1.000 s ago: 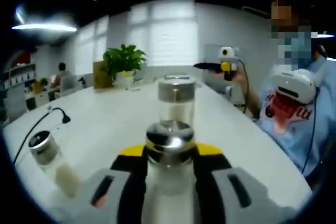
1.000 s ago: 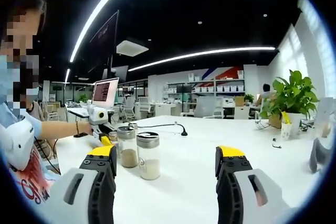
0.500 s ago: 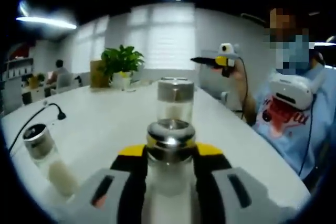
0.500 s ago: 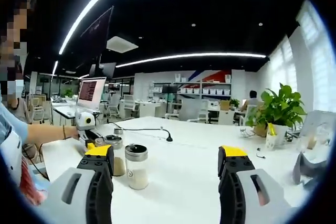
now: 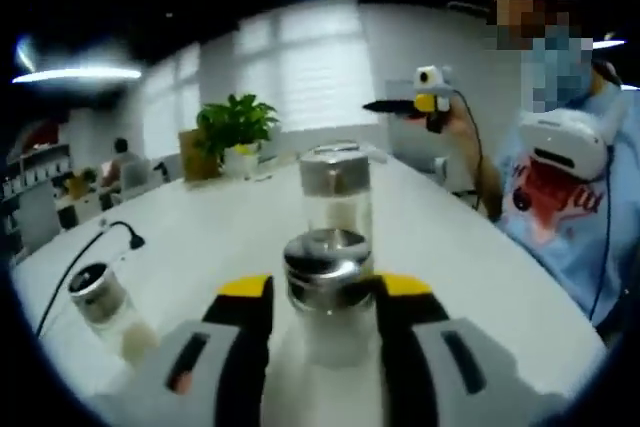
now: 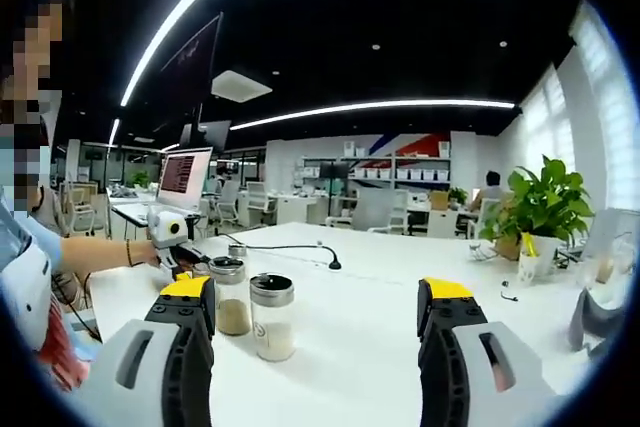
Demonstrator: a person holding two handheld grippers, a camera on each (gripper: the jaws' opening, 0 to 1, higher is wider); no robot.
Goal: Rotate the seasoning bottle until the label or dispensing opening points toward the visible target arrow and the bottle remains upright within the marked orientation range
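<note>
Left gripper view: left gripper (image 5: 326, 307) has its yellow-tipped jaws closed against both sides of a bottle (image 5: 328, 287), glass body with shiny metal cap, upright, sitting between the jaws at bottom centre. Second bottle (image 5: 336, 193) stands just behind it on the white table (image 5: 200, 237), also upright, whitish fill low in the glass. Third bottle (image 5: 108, 309) off to the left, looks tilted, though that may be the lens, near a black cable (image 5: 88, 252). Potted plant (image 5: 237, 132) at the far end of the table. Right gripper (image 5: 412, 105) held up in the air by the person (image 5: 565, 177) on the right, well apart from all bottles.

Right gripper view: right gripper (image 6: 318, 332) jaws wide apart, nothing between them. Two bottles stand upright on the table (image 6: 350, 347), just beside each other, left of centre; nearer one (image 6: 272, 316) has pale fill, the one behind (image 6: 229, 295) brownish fill. Left gripper (image 6: 172, 239) sits just behind them in the person's hand. Plant (image 6: 538, 217) far right
</note>
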